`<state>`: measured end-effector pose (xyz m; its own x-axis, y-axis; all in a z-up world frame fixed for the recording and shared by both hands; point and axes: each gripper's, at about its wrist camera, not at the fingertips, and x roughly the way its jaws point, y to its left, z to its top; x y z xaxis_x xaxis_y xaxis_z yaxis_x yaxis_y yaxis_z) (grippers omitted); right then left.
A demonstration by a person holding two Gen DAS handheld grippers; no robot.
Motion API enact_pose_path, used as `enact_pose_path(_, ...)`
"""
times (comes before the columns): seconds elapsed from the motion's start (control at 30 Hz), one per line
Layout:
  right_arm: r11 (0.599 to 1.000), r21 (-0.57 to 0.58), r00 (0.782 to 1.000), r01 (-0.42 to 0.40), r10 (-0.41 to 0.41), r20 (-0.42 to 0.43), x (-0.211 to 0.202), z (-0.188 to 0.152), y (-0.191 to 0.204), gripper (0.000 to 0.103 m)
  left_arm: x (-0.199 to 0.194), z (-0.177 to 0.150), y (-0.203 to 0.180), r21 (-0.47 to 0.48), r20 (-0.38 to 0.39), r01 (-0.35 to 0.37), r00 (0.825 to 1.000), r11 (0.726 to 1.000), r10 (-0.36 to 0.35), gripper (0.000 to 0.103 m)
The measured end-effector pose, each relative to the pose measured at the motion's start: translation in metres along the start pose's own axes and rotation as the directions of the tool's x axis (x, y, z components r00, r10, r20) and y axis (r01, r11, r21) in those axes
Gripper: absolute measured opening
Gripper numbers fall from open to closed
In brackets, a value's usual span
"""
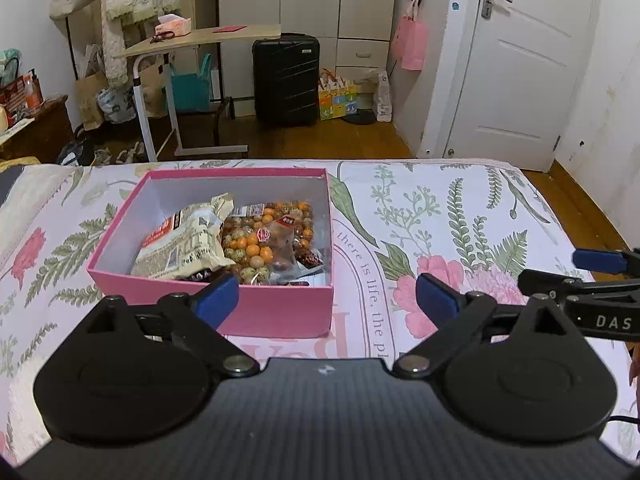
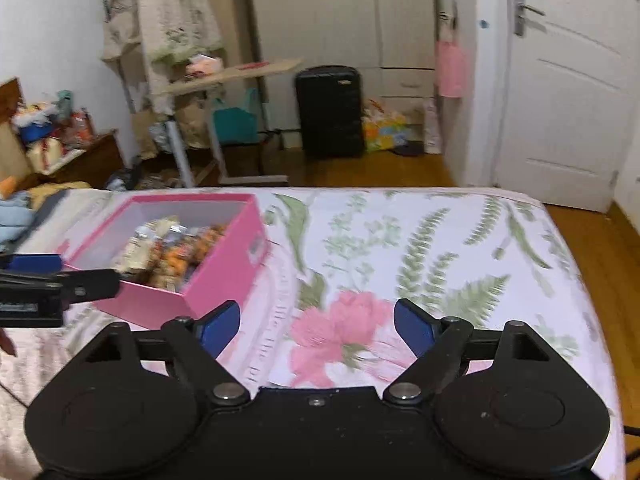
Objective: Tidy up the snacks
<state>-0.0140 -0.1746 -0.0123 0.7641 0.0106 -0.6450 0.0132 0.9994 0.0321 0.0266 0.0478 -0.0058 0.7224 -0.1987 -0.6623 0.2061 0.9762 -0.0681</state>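
A pink open box [image 1: 280, 308] sits on the floral bedspread and holds snack packs: a cream bag [image 1: 184, 240] on the left and a clear bag of orange and speckled nuts [image 1: 264, 240] on the right. My left gripper [image 1: 326, 298] is open and empty, just in front of the box's near wall. My right gripper [image 2: 318, 326] is open and empty over the bedspread, to the right of the box [image 2: 216, 276]. The right gripper's tip shows at the left wrist view's right edge [image 1: 596, 264]. The left gripper's tip shows at the right wrist view's left edge [image 2: 52, 276].
The floral bedspread [image 1: 460, 216] covers the bed; its far edge drops to a wooden floor [image 1: 320, 140]. Beyond stand a black suitcase [image 1: 286, 80], a small side table [image 1: 200, 36], bags, a wardrobe and a white door [image 1: 520, 60].
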Motion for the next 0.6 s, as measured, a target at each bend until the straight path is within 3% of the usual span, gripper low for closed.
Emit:
enact_pose_path(0.13, 0.999, 0.000, 0.999, 0.052, -0.052, 0.009, -0.003, -0.003, -0.002, 0.095, 0.002, -0.005, -0.005, 0.001, -0.001, -0.023, 1.000, 1.000, 0.023, 0.097)
enact_pose_path(0.6, 0.997, 0.020, 0.997, 0.069, -0.070, 0.034, -0.016, -0.007, 0.002, 0.096, 0.003, -0.009, -0.007, 0.003, -0.001, -0.052, 0.999, 0.999, 0.052, 0.097)
